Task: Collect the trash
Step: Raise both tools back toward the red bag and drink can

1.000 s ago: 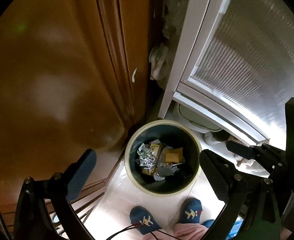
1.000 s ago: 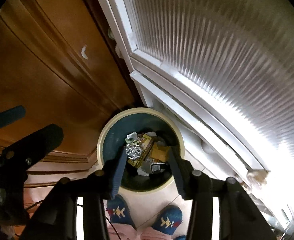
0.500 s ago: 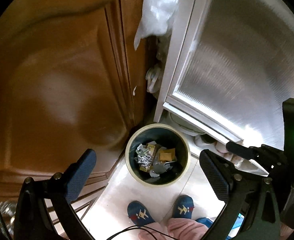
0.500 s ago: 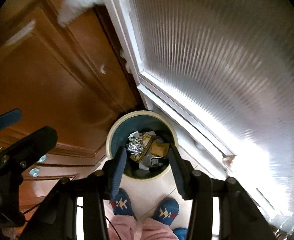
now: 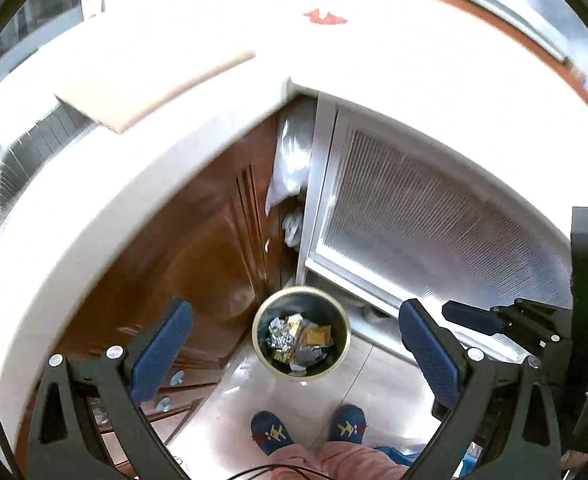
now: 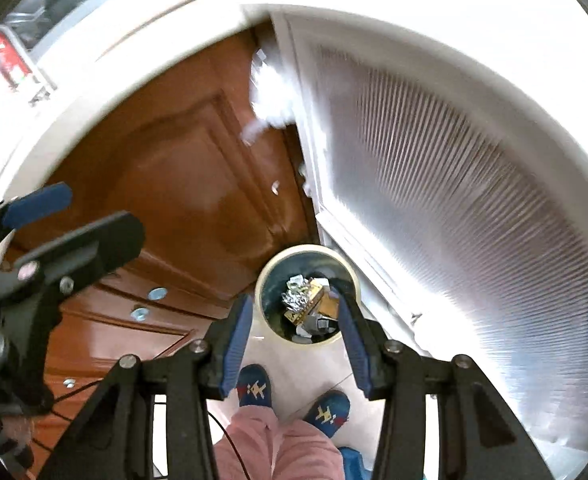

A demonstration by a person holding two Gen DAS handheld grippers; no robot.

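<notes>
Currently both tools are empty: the left tool stands wide and the right tool stands partly apart, each high above the trash bin on the floor, which holds foil and paper scraps. Judged from this, the drop is done; direct the tools toward the counter and clear its edge before seeking further trash.

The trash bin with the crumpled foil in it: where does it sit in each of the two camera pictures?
Left wrist view: trash bin low centre, between the open blue fingers.
Right wrist view: trash bin just below centre, above the fingers.
Shared landmark: the blue slippers below it.
</notes>
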